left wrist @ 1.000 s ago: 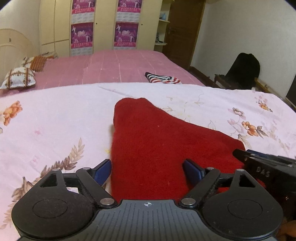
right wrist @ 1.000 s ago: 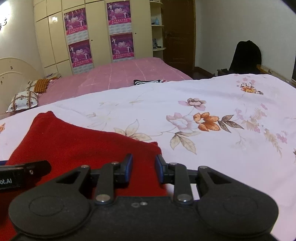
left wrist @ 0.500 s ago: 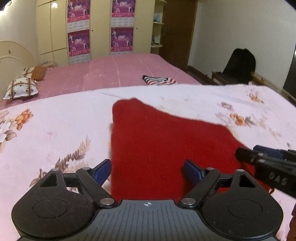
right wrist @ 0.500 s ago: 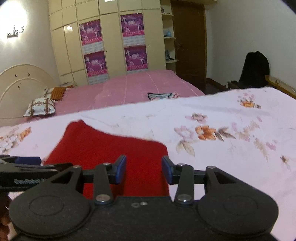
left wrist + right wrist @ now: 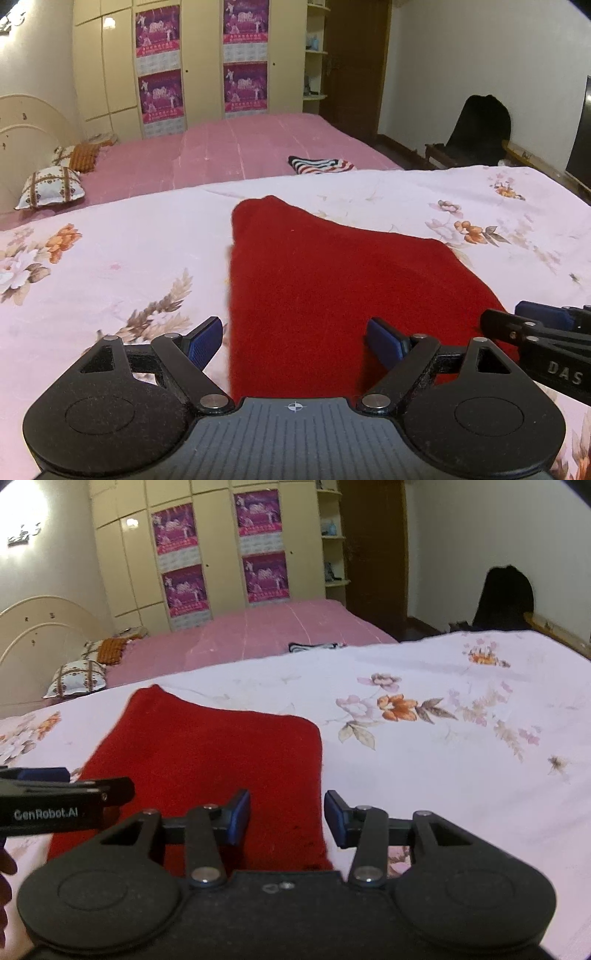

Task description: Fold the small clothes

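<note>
A red knitted garment (image 5: 325,280) lies flat on the floral sheet (image 5: 110,251); it also shows in the right wrist view (image 5: 207,760). My left gripper (image 5: 295,339) is open and empty, raised above the garment's near left edge. My right gripper (image 5: 286,818) is open and empty, raised above the garment's near right edge. Each gripper shows at the edge of the other's view: the right one (image 5: 539,328) and the left one (image 5: 55,786).
A striped folded garment (image 5: 319,164) lies on the pink bed (image 5: 229,155) behind. Pillows (image 5: 51,186) sit by the headboard at left. A dark chair (image 5: 476,133) stands at the right wall.
Both grippers have lifted and drawn back from the red garment. The right gripper's jaws have opened wider. The garment stays flat on the sheet.
</note>
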`<state>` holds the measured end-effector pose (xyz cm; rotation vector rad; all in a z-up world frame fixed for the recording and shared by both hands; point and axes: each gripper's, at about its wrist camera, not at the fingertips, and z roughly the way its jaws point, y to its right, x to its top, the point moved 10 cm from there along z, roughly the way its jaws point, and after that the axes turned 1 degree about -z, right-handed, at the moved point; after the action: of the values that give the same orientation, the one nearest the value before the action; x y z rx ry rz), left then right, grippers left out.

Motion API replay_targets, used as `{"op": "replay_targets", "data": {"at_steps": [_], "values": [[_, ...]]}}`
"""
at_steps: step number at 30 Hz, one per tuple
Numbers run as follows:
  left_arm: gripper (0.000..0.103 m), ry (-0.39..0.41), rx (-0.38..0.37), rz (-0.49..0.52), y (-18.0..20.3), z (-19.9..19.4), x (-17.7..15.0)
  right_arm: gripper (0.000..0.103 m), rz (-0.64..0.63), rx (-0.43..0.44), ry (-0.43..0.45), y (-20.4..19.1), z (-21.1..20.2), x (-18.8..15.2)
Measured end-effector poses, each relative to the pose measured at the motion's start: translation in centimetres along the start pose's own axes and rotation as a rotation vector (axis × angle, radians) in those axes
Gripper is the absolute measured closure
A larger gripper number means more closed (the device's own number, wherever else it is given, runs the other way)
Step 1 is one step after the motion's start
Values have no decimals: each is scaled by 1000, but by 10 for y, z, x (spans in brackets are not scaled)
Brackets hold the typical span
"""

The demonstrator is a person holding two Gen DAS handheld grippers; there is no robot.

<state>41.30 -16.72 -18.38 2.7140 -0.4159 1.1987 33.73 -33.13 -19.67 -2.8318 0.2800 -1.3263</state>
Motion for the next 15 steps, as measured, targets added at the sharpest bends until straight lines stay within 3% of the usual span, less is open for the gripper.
{"op": "replay_targets", "data": {"at_steps": [9, 15], "values": [[18, -70, 5, -23, -14, -19, -49, 62, -26, 44, -22, -12, -34, -28], [18, -81, -18, -19, -11, -15, -76, 62, -29, 2, -86, -9, -34, -64]]}}
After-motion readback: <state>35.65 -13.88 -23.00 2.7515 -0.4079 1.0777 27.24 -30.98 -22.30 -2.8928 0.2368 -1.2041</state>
